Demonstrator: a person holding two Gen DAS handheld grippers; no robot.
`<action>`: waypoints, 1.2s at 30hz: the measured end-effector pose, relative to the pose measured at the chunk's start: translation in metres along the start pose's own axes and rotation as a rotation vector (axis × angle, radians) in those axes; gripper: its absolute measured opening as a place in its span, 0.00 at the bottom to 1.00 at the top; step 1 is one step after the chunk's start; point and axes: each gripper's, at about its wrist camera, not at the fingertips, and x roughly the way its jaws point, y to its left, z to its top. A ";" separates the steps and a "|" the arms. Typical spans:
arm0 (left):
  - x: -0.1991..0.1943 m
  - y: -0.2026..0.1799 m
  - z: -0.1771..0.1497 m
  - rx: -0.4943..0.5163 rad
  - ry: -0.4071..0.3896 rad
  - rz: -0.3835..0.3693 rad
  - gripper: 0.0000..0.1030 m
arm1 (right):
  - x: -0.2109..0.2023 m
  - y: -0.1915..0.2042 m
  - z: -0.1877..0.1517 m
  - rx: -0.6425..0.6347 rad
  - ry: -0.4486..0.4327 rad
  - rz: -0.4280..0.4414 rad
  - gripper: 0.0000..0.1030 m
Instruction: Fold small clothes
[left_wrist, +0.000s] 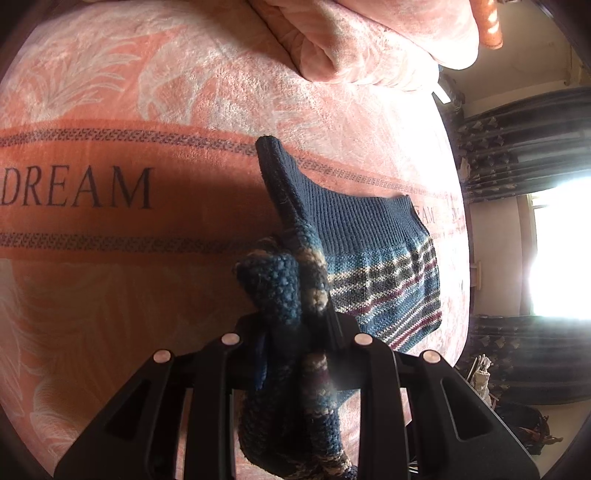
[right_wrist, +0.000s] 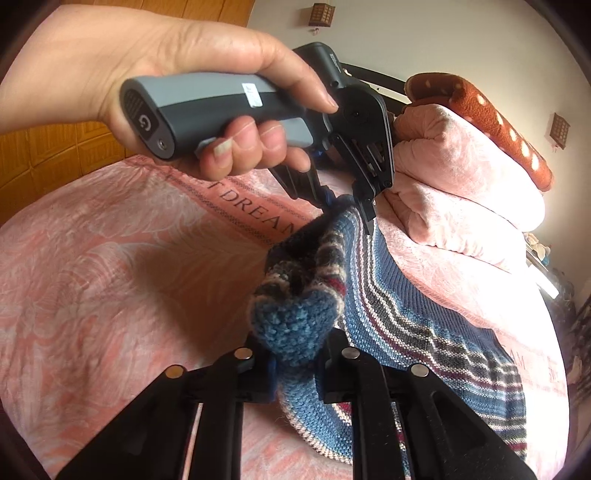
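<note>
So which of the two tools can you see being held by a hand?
The left tool: the right camera shows a hand round its grey handle, its tips pinching the knit. The right tool shows only its black fingers.

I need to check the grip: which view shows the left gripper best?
The right wrist view: the whole left gripper shows, held by a hand, pinching the blue striped knitted garment. The left wrist view shows only its fingers.

Bed with pink "DREAM" blanket (left_wrist: 110, 92); striped blue knit garment (left_wrist: 369, 236) lies partly on it ahead of left gripper (left_wrist: 295, 332), folded pink quilt (left_wrist: 369, 37) beyond.
</note>
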 end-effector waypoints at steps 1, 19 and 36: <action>-0.003 -0.004 0.000 0.005 -0.002 0.005 0.22 | -0.003 -0.004 0.001 0.004 -0.006 -0.003 0.13; -0.013 -0.097 0.007 0.036 -0.029 0.087 0.22 | -0.049 -0.083 0.001 0.141 -0.059 -0.043 0.12; 0.019 -0.188 0.014 0.081 -0.025 0.128 0.22 | -0.074 -0.155 -0.026 0.278 -0.076 -0.081 0.12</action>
